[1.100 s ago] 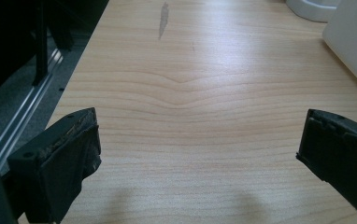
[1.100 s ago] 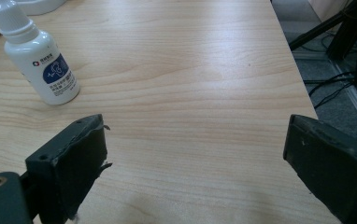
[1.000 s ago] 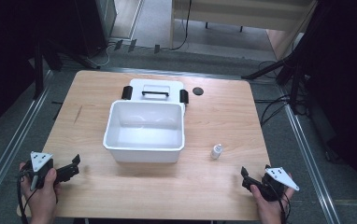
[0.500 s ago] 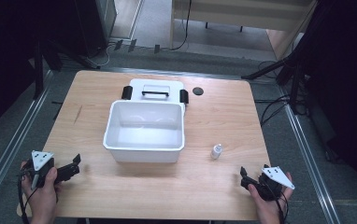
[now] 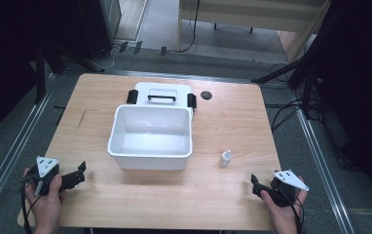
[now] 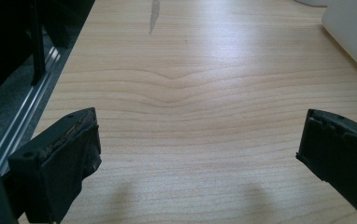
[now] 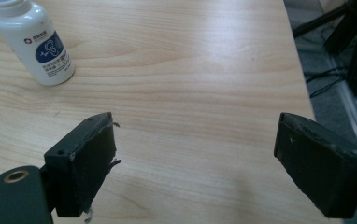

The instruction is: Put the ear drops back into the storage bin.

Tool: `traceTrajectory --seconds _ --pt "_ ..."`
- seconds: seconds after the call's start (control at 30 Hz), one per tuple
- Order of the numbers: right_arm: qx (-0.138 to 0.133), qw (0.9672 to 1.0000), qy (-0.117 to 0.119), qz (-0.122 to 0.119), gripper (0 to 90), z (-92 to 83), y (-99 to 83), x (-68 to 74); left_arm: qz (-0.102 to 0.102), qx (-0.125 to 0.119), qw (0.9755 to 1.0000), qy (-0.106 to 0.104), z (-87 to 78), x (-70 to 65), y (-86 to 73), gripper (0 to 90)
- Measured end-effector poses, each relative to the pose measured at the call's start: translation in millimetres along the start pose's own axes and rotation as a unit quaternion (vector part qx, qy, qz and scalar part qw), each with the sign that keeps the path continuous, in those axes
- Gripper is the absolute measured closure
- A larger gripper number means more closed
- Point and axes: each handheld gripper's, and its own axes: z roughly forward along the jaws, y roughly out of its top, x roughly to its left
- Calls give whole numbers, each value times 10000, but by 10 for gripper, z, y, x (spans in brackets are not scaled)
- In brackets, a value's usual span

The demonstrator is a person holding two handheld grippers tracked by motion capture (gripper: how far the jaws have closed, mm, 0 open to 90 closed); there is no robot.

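A white tub (image 5: 149, 160) stands in the middle of the wooden table (image 5: 232, 122), its corner (image 6: 354, 32) showing in the left gripper view. To its right stands a small white bottle (image 5: 226, 157) with a blue label (image 7: 32, 42). My left gripper (image 5: 81, 171) lies low at the table's front left, open, with bare wood between its fingers (image 6: 197, 126). At the front right corner my right gripper (image 5: 254, 184) is open too. Its jaws have just closed a little with nothing between them (image 7: 195, 130). The bottle is ahead and to its left, well apart.
A white lid with a black handle and black clasps (image 5: 162, 91) lies flat behind the tub. A small black disc (image 5: 205, 94) sits near the back edge. Metal rails (image 5: 9, 161) and dark stands flank the table on the floor.
The right gripper has shifted slightly left along the front edge. The left gripper, tub and bottle have not moved.
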Motion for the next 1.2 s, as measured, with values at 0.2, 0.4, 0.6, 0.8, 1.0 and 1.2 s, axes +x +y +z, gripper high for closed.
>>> traceTrajectory --seconds 0.2,0.4,0.6,0.8,1.0,1.2 --pt "366 9976 208 -540 127 -100 261 -67 -15 -2 10000 -69 -7 3 -4 0" --pt "925 9888 552 -1032 125 -129 530 -74 -89 -24 9999 -97 -13 19 -8 0" --pt "1382 9761 765 -1490 125 -72 739 54 -117 -15 9999 -110 -18 30 -11 0" --pt "1855 9582 916 -1978 126 27 876 198 -60 -36 9999 -96 -23 17 -13 0" --pt "2364 9345 929 -2494 127 121 1008 347 -75 -62 9999 -111 -26 20 -15 0" --pt "2697 9155 1031 -2802 138 176 1114 474 -78 -49 9999 -103 -28 18 -19 0"
